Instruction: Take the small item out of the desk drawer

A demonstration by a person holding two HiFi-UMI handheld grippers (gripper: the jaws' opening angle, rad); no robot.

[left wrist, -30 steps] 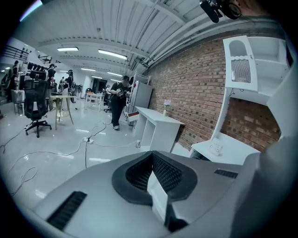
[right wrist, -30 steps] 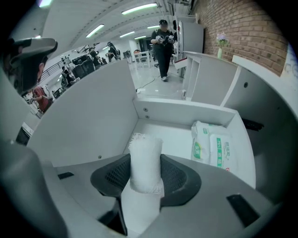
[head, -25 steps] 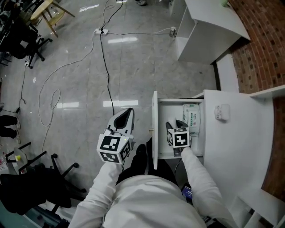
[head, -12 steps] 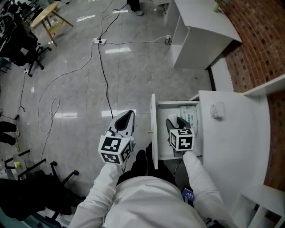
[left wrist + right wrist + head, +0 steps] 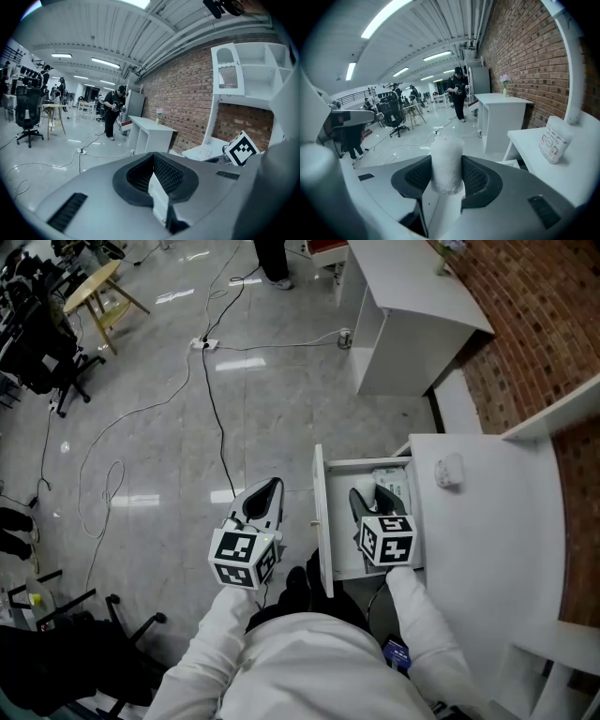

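Desk with open drawer, on a polished floor.
The white desk (image 5: 497,540) carries one small packet (image 5: 448,470). Its drawer (image 5: 323,521) stands pulled out, with a wipes pack (image 5: 395,484) inside. Cables (image 5: 208,395) and a power strip (image 5: 201,343) lie on the floor (image 5: 150,456).

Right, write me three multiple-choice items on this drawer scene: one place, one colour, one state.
1. The green-printed white packet lies: A on the floor; B in the white desk drawer; C on a chair.
2. The fuzzy cylindrical roll in the right claw is: A red; B white; C black.
3. The drawer is: A shut; B lifted out; C pulled open.
B, the head view shows it inside the drawer; B, the right gripper view shows it white; C, its inside lies exposed from above.
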